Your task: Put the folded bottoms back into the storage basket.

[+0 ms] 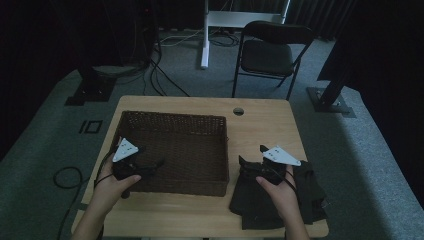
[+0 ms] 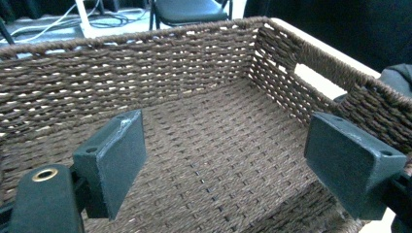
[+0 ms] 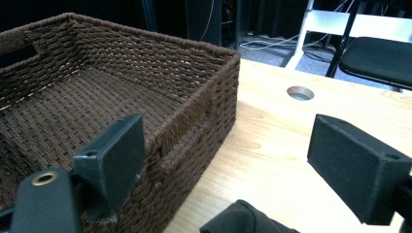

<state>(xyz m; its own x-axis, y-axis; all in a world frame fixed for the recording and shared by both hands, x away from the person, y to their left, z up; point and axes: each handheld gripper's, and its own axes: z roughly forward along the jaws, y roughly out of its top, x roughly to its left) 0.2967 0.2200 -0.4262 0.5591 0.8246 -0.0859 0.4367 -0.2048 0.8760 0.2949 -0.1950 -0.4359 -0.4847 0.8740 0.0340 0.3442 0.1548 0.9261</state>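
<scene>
A brown woven basket point(image 1: 172, 131) stands on the left half of the wooden table, its inside bare. My left gripper point(image 1: 150, 166) hangs over the basket's near left part, jaws open and pointing right; the left gripper view looks across the basket's woven floor point(image 2: 214, 145) between the wide-set pads point(image 2: 114, 160). A dark garment point(image 1: 272, 200) lies crumpled on the table right of the basket. My right gripper point(image 1: 247, 165) hovers just above it, open, nothing between its jaws; the garment's edge point(image 3: 243, 218) shows below them, and the basket's corner point(image 3: 209, 97) is at the left.
The table point(image 1: 260, 130) has a round cable hole point(image 1: 238, 111) near its far edge and bare wood between basket and right edge. Beyond the table stand a black chair point(image 1: 272, 52), a white desk leg point(image 1: 205, 35) and floor cables.
</scene>
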